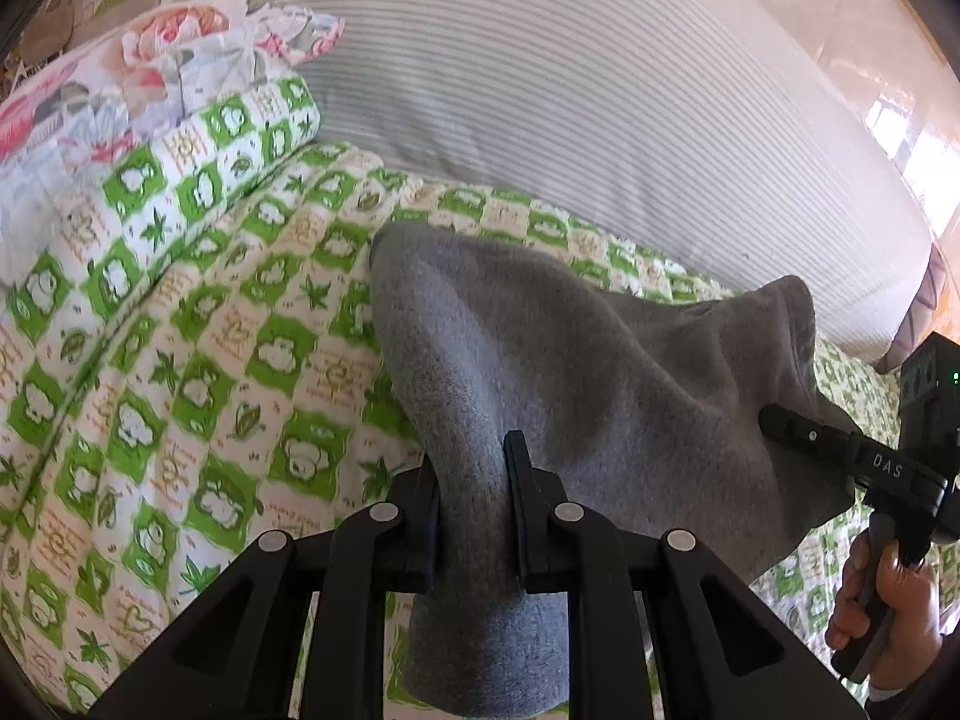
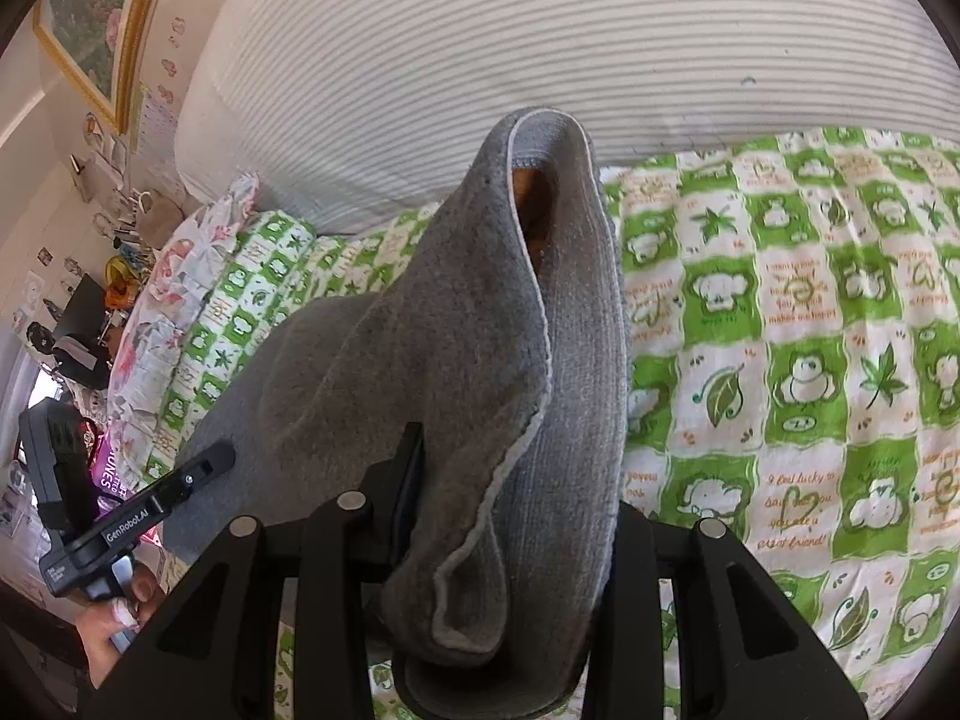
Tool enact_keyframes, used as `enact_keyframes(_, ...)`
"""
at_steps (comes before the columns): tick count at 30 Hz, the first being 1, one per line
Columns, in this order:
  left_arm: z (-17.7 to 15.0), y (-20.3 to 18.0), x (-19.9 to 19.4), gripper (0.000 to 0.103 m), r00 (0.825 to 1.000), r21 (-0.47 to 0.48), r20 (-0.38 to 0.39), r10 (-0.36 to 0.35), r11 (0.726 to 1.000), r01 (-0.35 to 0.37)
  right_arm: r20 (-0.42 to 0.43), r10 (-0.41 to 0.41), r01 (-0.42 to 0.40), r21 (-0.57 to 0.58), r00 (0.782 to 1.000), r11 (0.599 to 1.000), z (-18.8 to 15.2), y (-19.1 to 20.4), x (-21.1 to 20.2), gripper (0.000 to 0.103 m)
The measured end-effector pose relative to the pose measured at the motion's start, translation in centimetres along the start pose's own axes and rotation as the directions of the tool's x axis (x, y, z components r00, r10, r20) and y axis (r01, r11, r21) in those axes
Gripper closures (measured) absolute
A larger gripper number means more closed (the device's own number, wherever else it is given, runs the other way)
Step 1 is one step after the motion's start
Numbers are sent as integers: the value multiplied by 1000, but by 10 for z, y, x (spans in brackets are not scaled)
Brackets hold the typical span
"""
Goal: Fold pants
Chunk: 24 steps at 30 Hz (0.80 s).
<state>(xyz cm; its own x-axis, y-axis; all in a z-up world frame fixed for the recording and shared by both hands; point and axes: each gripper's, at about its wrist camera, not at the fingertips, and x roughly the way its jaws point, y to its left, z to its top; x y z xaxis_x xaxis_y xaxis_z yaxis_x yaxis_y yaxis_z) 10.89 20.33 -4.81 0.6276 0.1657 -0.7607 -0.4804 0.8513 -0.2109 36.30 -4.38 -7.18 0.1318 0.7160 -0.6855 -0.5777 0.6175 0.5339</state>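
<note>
Grey fleece pants (image 1: pixel 540 360) hang lifted over a green-and-white patterned blanket (image 1: pixel 180 330). My left gripper (image 1: pixel 474 468) is shut on a bunched edge of the pants, which drape down between its fingers. My right gripper (image 2: pixel 516 480) is shut on another edge of the pants (image 2: pixel 456 348), with a hemmed opening standing up above it; its right finger is hidden by cloth. The right gripper (image 1: pixel 780 420) also shows in the left wrist view against the pants' right side. The left gripper (image 2: pixel 204 468) shows at lower left in the right wrist view.
A striped white mattress or cushion (image 1: pixel 570 90) lies behind the blanket (image 2: pixel 810 330). A floral pillow (image 1: pixel 150 72) and a folded green patterned quilt (image 1: pixel 210 144) sit at the left. A cluttered room corner (image 2: pixel 78 276) lies far left.
</note>
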Motion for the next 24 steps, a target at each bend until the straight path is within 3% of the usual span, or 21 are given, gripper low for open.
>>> enact_keyframes(10, -21, 12, 18, 86, 999, -34, -49, -8, 999, 6, -33, -20, 20, -3, 999, 1000, -10, -13, 11, 64)
enact_keyframes(15, -24, 15, 22, 81, 998, -46, -58, -8, 999, 6, -56, -48, 48, 5, 997, 999, -13, -23, 12, 49)
enact_keyframes(17, -24, 15, 22, 80, 998, -42, -58, -2, 999, 0, -42, -85, 85, -13, 995, 996, -14, -25, 3, 42)
enact_keyframes(24, -29, 16, 25, 75, 998, -40, -64, 11, 999, -14, 19, -254, 254, -130, 967, 958, -15, -24, -22, 39)
